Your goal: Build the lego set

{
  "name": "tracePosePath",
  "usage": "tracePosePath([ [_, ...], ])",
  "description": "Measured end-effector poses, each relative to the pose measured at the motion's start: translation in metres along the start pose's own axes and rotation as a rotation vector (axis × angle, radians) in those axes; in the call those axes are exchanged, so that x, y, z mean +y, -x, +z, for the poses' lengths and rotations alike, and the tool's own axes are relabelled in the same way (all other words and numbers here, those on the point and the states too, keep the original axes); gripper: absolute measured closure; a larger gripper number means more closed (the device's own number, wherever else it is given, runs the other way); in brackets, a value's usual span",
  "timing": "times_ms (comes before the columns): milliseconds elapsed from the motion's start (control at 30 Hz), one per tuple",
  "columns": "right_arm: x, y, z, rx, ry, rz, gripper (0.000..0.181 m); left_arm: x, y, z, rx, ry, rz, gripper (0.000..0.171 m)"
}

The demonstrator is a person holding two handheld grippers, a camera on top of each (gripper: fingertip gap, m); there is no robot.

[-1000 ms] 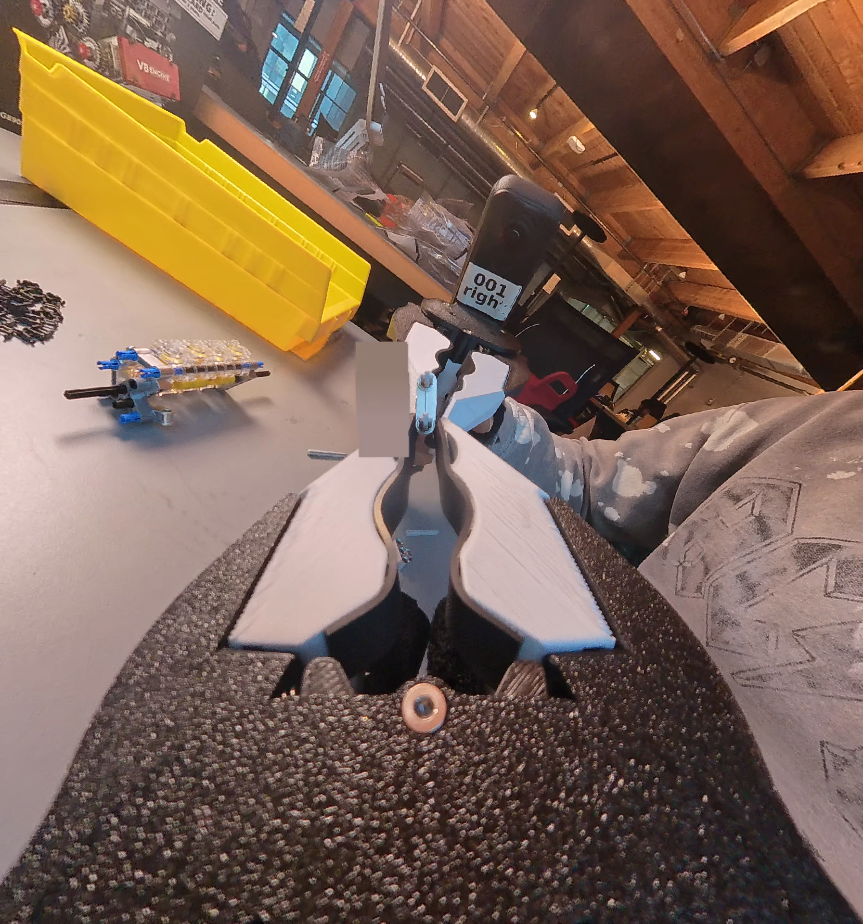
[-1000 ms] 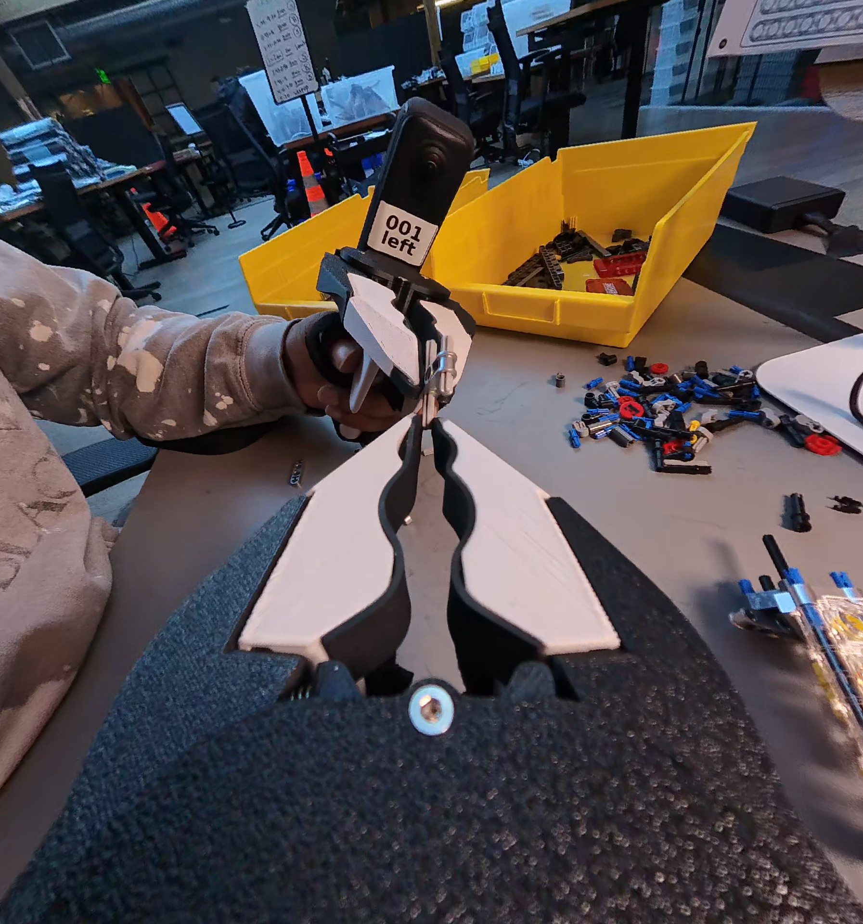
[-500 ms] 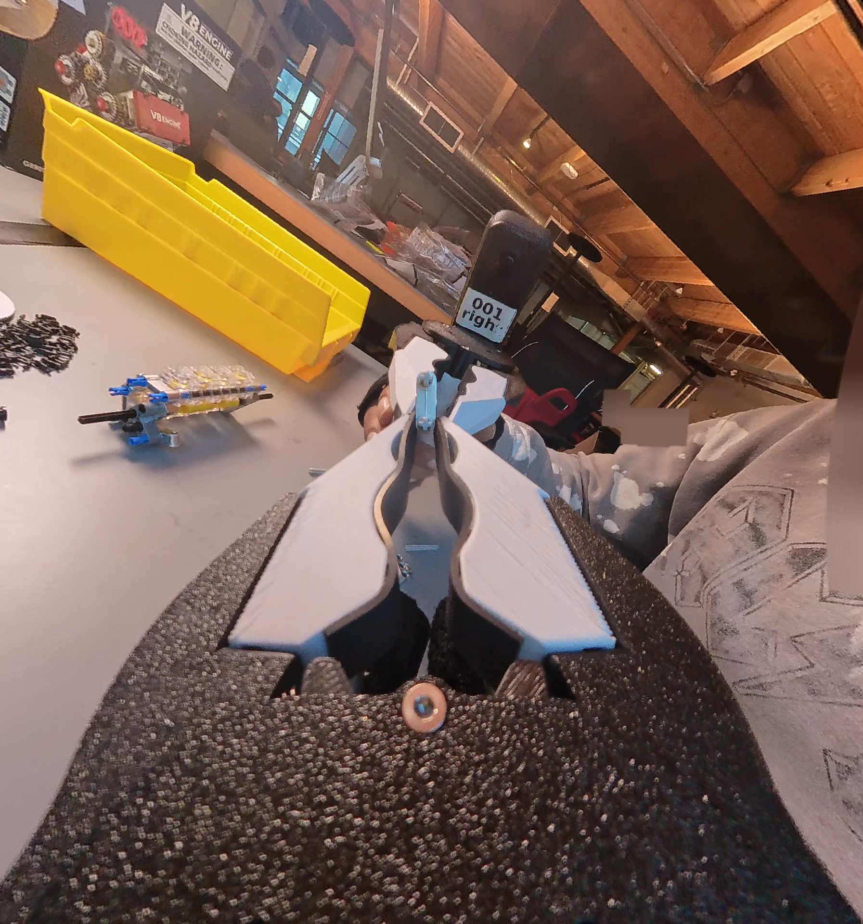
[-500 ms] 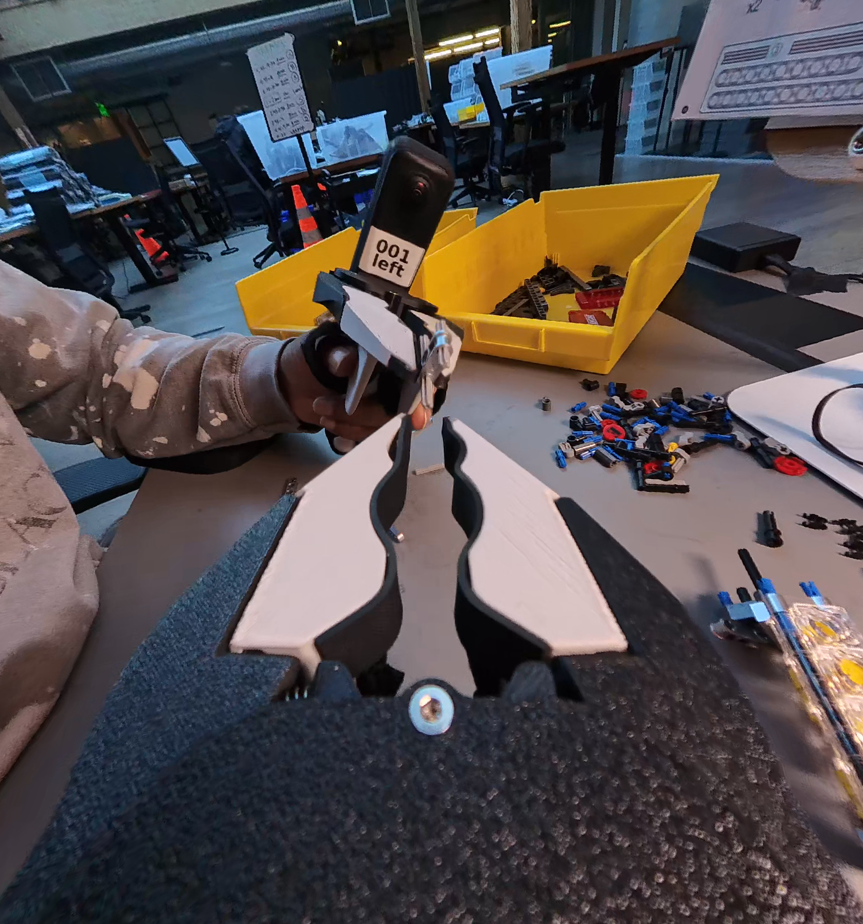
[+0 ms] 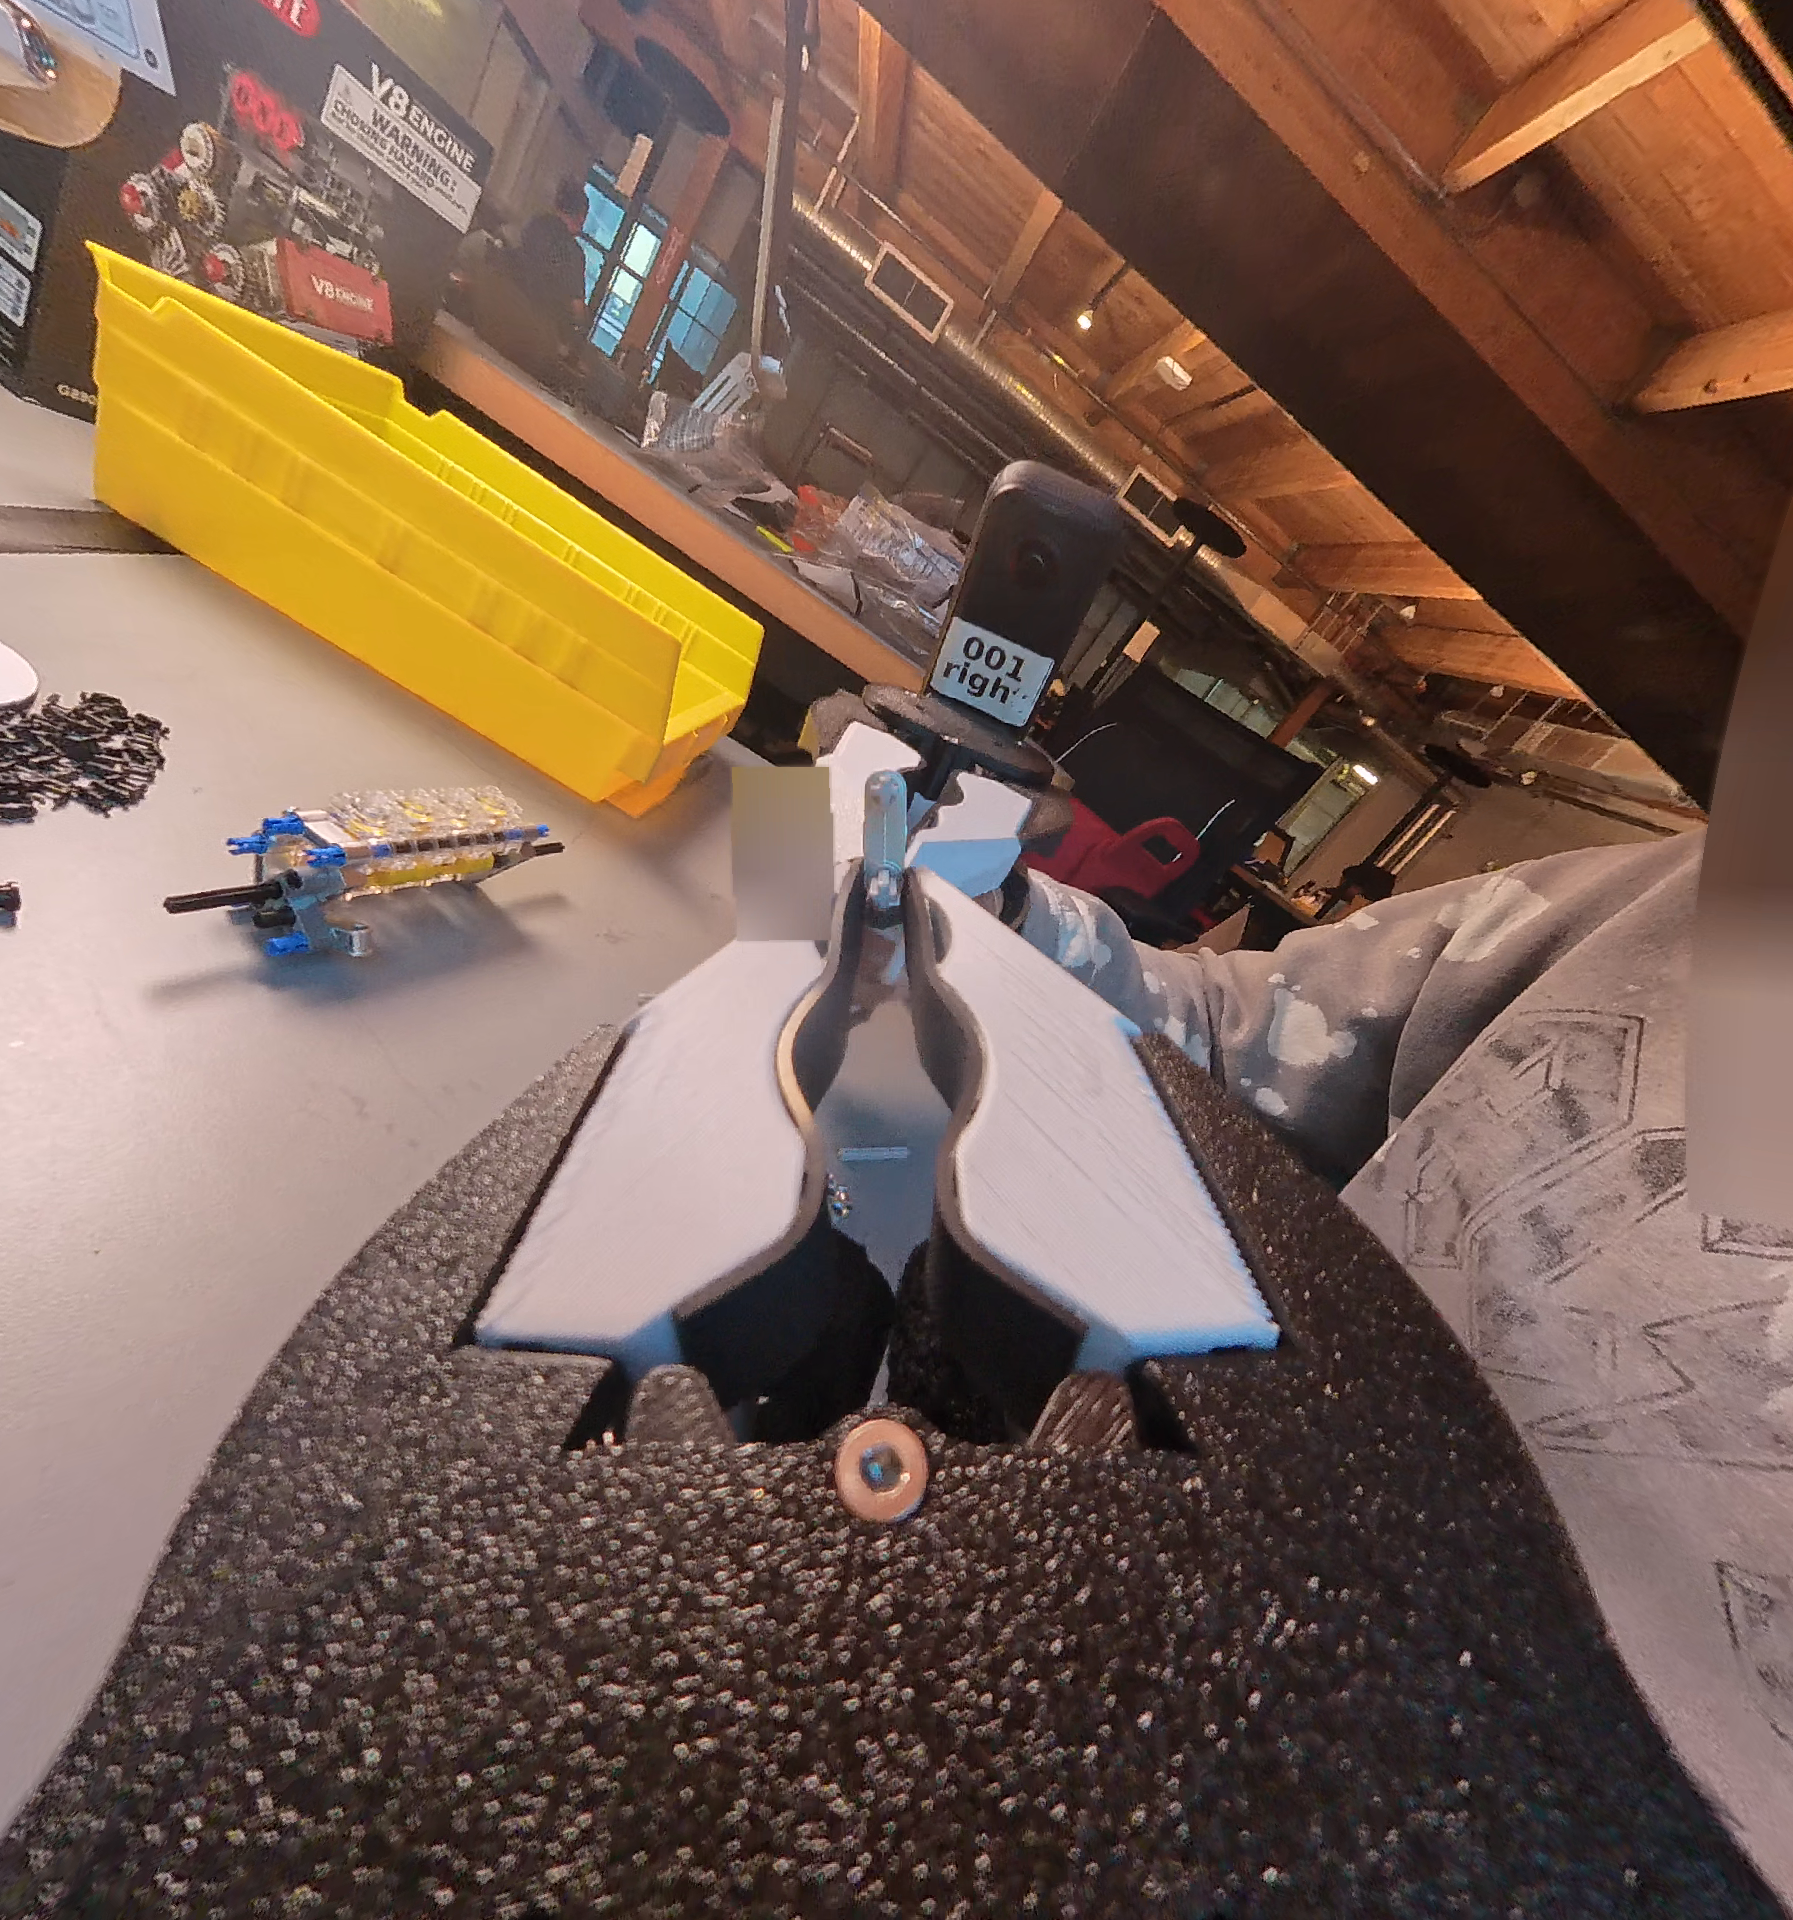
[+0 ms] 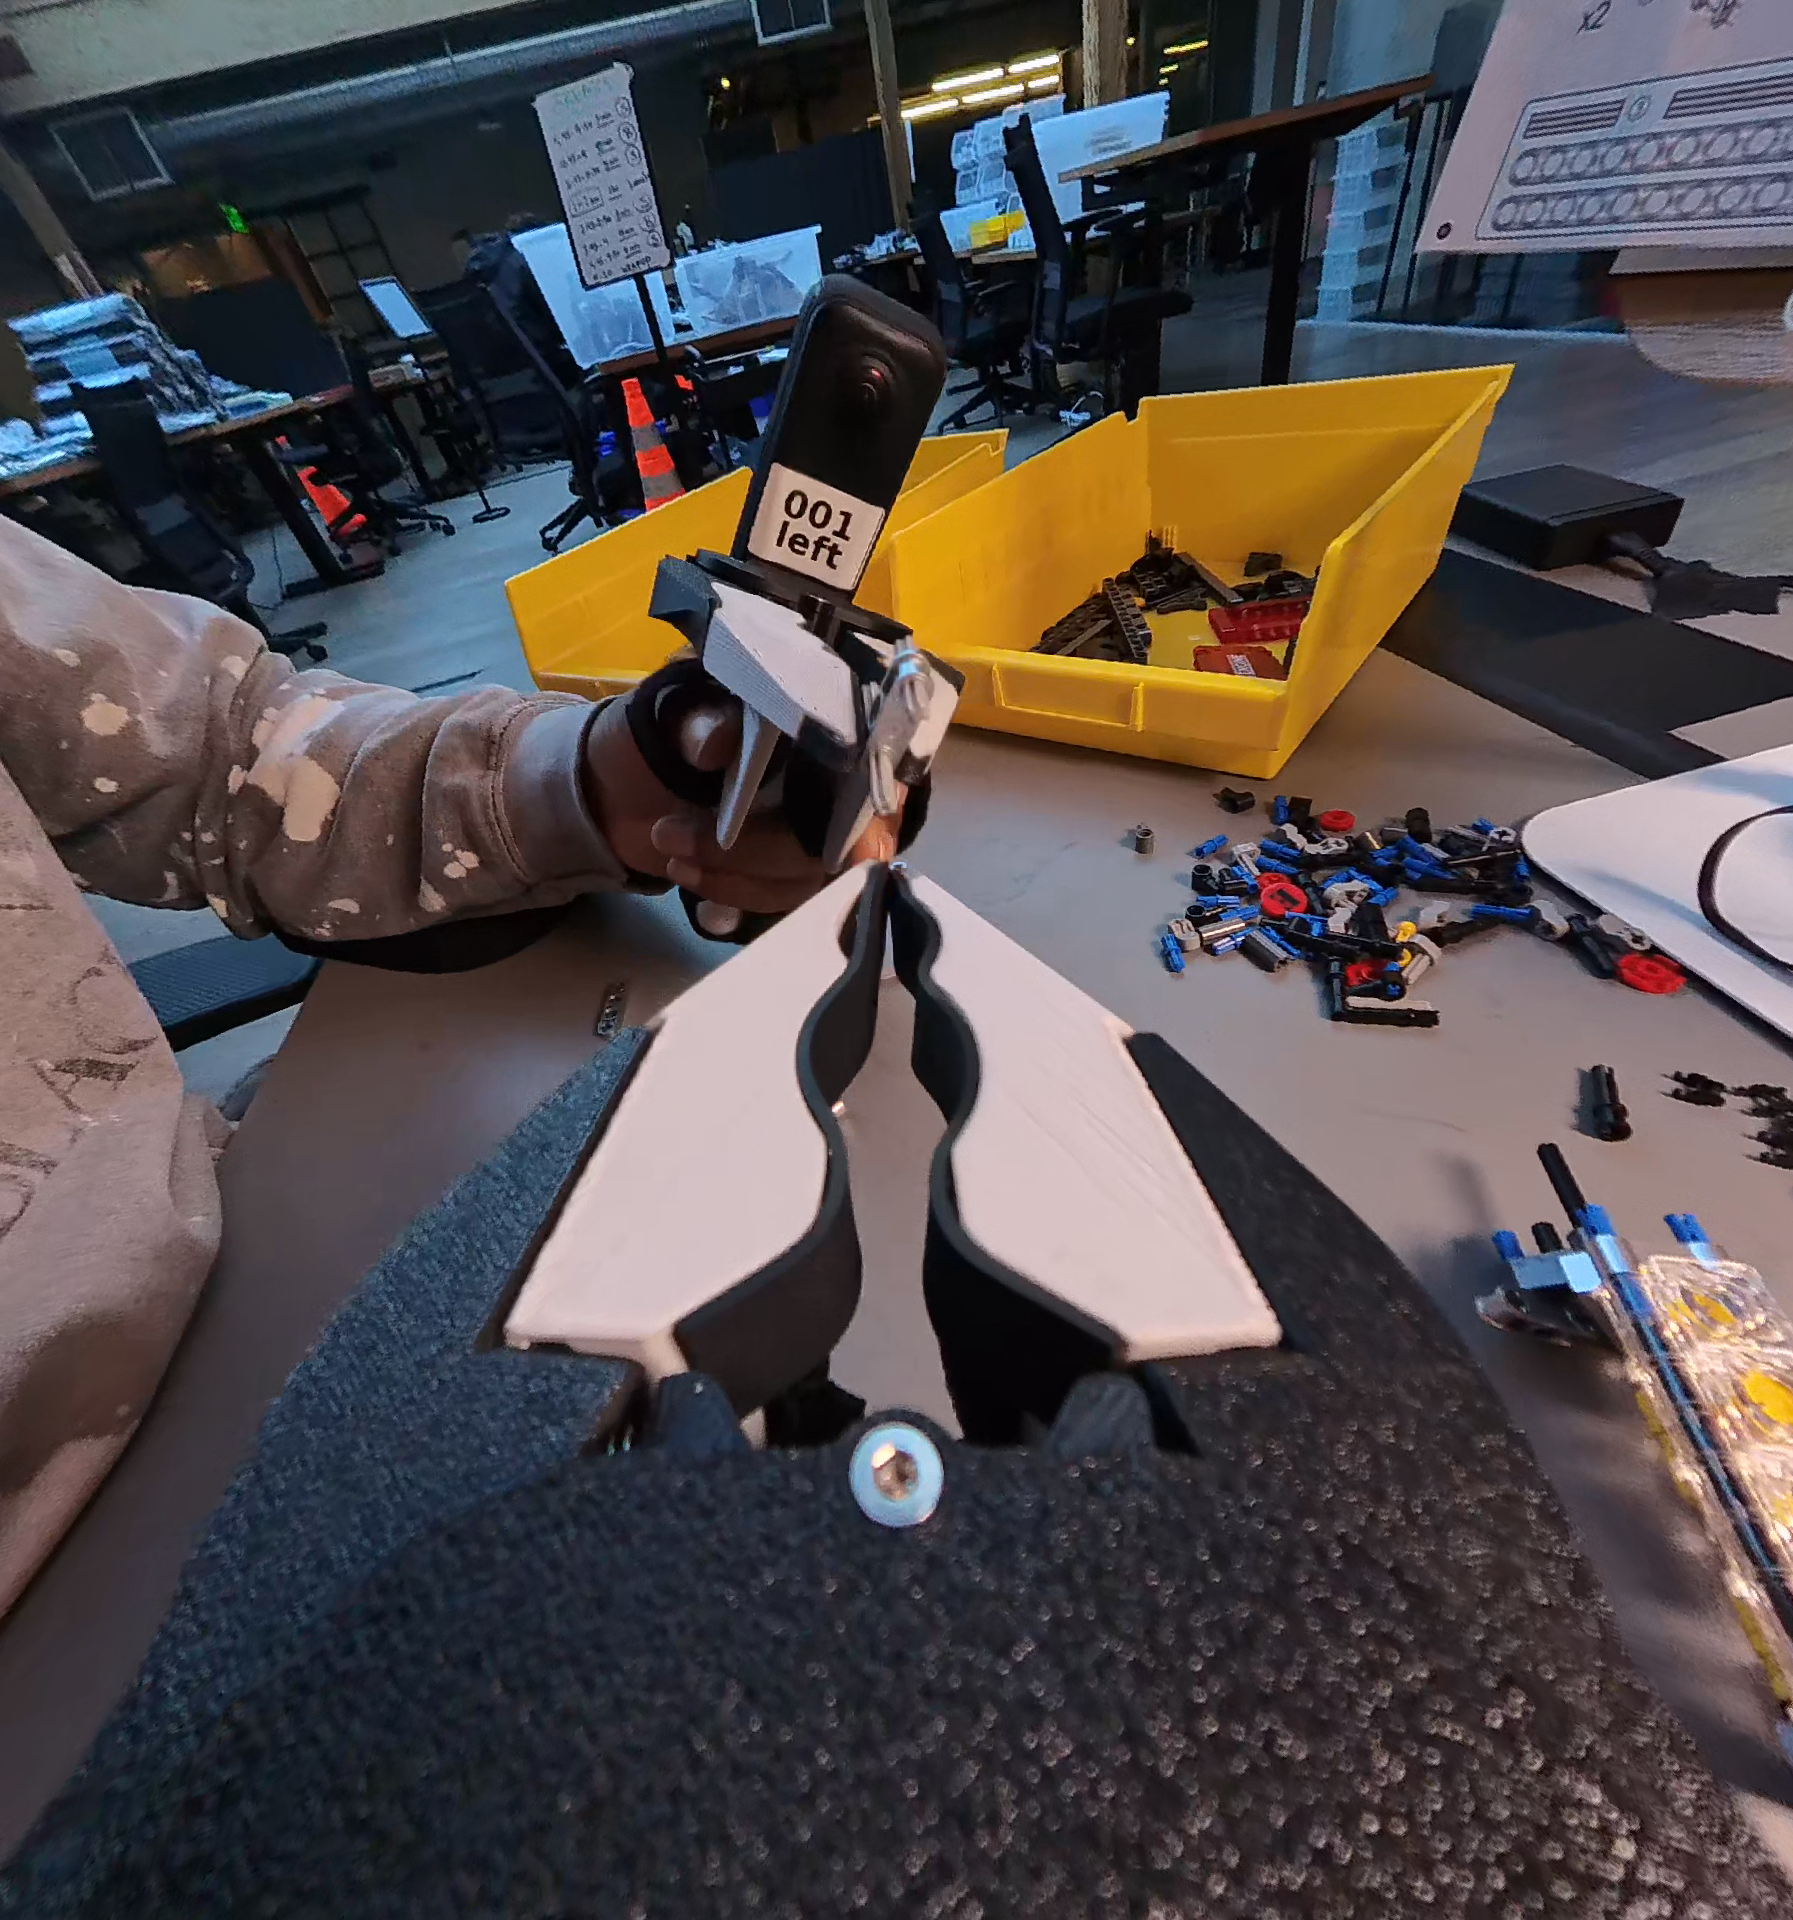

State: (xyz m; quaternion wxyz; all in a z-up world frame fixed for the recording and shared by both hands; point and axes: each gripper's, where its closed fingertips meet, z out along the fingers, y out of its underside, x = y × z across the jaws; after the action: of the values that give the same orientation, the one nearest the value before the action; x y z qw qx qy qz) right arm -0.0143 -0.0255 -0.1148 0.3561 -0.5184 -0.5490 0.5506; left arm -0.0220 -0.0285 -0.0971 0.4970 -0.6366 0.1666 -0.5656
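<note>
My left gripper is shut on a small light-grey beam that sticks up out of its tips. It is held above the grey table. In the right wrist view, the left gripper points back at me, with the beam on its right side. My right gripper is shut, and its tips sit just below the beam's lower end. A tiny pale speck shows at those tips, and I cannot tell what it is. A hand and a speckled sleeve hold the left gripper.
A yellow bin holding black and red parts stands behind, with a second yellow bin beside it. A pile of small blue, black and red parts lies to the right. A clear-and-yellow assembly lies on the table. A heap of black pins and a white pad are nearby. The tips of both grippers are at nearly the same place.
My right gripper was open half a second ago and is now closed, with its tips under the beam. The left gripper has kept its hold on the beam and shifted slightly.
</note>
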Motion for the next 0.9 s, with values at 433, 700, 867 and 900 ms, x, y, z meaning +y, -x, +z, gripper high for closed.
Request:
tracePosePath([
  [433,-0.003,0.006,0.003,-0.01,-0.014,-0.012,0.179,0.012,-0.003,0.007,-0.001,0.053,0.025,0.167],
  [700,-0.014,0.011,-0.001,-0.021,-0.055,-0.044,0.18,0.003,-0.011,0.007,0.005,0.006,0.059,0.167],
  [867,-0.016,0.01,-0.001,-0.019,-0.06,-0.049,0.18,0.002,-0.011,0.008,0.001,0.002,0.067,0.167],
  [900,-0.016,0.011,-0.001,-0.02,-0.061,-0.051,0.18,0.002,-0.012,0.008,0.0,0.001,0.07,0.167],
])
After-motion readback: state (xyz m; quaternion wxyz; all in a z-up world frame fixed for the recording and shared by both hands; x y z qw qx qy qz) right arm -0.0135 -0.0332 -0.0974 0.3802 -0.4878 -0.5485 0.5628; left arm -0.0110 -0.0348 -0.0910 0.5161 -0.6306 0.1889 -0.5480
